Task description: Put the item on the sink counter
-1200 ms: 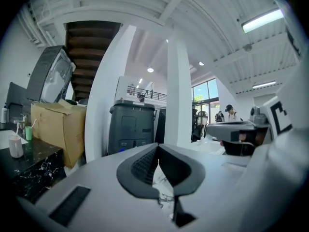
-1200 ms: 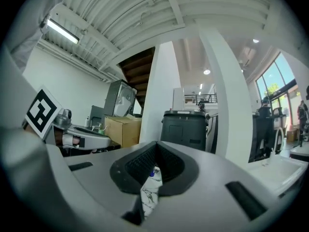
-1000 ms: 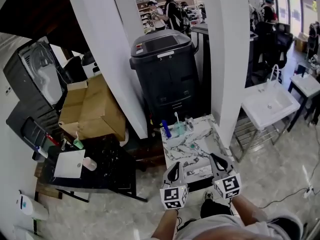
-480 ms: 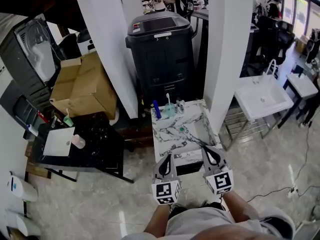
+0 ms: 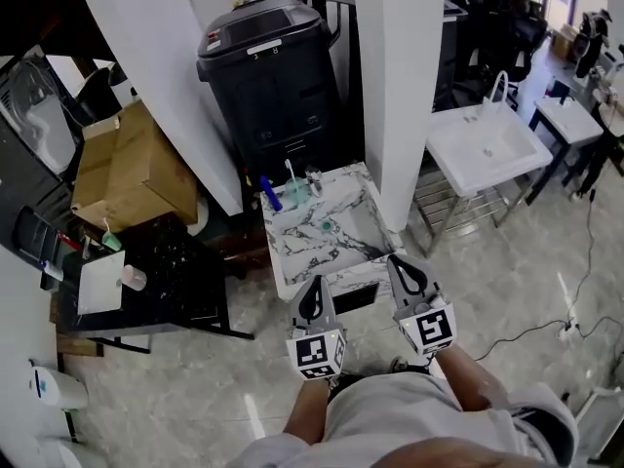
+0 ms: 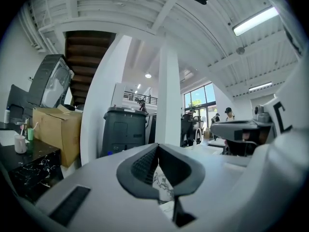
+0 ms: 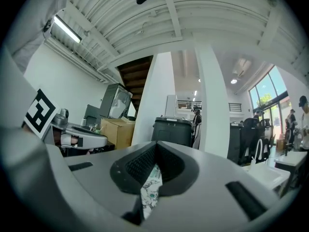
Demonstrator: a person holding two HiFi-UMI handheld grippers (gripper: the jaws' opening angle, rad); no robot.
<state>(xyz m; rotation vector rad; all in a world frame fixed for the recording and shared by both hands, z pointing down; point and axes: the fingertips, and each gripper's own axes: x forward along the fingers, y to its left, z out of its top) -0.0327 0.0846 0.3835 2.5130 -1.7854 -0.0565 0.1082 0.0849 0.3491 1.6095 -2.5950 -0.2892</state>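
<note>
The marble sink counter (image 5: 356, 224) stands in front of me between a white pillar and a black bin. At its far edge stand a blue item (image 5: 270, 194), a teal cup with a toothbrush (image 5: 294, 192) and a small clear bottle (image 5: 314, 180). A small teal item (image 5: 325, 226) lies near the middle. My left gripper (image 5: 315, 284) and right gripper (image 5: 398, 262) hover at the counter's near edge, both shut and empty. In the left gripper view the gripper (image 6: 157, 147) shows pads meeting, with marble seen below. The right gripper view shows the same of its gripper (image 7: 155, 146).
A black wheeled bin (image 5: 268, 76) stands behind the counter and a white pillar (image 5: 400, 86) at its right. On the left are a cardboard box (image 5: 122, 174) and a black counter with a white basin (image 5: 100, 283). A white pedestal sink (image 5: 485, 147) stands at the right.
The whole scene has slid left and up in the head view as the person shifted. Both grippers stay shut and empty at the counter's near edge.
</note>
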